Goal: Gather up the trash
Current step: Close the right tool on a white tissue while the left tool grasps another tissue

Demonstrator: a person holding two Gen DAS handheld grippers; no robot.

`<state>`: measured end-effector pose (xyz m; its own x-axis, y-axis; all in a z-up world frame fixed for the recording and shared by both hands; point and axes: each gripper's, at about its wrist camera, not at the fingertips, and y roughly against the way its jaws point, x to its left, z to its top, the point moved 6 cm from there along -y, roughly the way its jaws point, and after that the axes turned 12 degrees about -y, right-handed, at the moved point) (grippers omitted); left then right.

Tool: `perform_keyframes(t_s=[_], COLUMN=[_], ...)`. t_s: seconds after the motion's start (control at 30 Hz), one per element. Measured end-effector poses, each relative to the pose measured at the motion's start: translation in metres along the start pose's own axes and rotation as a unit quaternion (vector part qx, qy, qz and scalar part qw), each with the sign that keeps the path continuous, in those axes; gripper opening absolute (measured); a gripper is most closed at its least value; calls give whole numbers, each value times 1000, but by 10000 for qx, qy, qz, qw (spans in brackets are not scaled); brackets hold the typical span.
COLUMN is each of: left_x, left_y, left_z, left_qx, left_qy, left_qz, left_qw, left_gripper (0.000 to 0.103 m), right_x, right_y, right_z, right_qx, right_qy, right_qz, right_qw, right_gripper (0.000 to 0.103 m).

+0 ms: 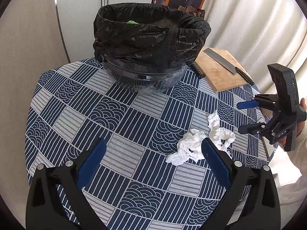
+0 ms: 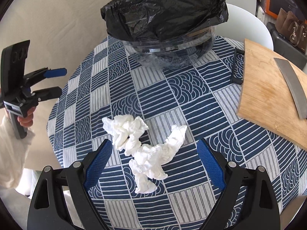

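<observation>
Crumpled white tissue (image 2: 143, 151) — loose, twisted; untouched on tablecloth (image 2: 191, 99).

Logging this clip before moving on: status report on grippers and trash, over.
Left gripper open, empty. Right gripper open, over crumpled white tissues on the tablecloth. Black-bagged bin beyond, path unobstructed.

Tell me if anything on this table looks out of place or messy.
Two crumpled white tissues lie loose on the blue patterned tablecloth, not in the black-lined bin. Nothing looks spilled or damaged.
</observation>
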<state>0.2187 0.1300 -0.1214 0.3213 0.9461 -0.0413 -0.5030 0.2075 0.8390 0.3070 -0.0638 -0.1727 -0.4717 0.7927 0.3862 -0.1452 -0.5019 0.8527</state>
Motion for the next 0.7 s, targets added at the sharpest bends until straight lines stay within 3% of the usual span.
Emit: perform_keyframes(t_s=[0.23,0.33,0.4,0.7], left_x=[-19,-27,-31,-50], left_y=[-11,-15,-18,-30], left_z=[-16,-23,-28,-40], left_qx=[14,25,41,132], left_qy=[109,126,144,83], left_qz=[-98,-118,-143,-253], left_qw=[9999,9998,9998,9996], left_gripper=[97,97,97,97], right_x=[4,8,9,5], right_y=[-28,-38,-43,-27], right_z=[-32,-40,-43,-47], right_qx=[414,496,554,531], right_qy=[325,561,666,829], right_qz=[-35,-157,-197,-272], right_qw=[9986,9971,9960,9948], right_gripper=[69,53,25,13])
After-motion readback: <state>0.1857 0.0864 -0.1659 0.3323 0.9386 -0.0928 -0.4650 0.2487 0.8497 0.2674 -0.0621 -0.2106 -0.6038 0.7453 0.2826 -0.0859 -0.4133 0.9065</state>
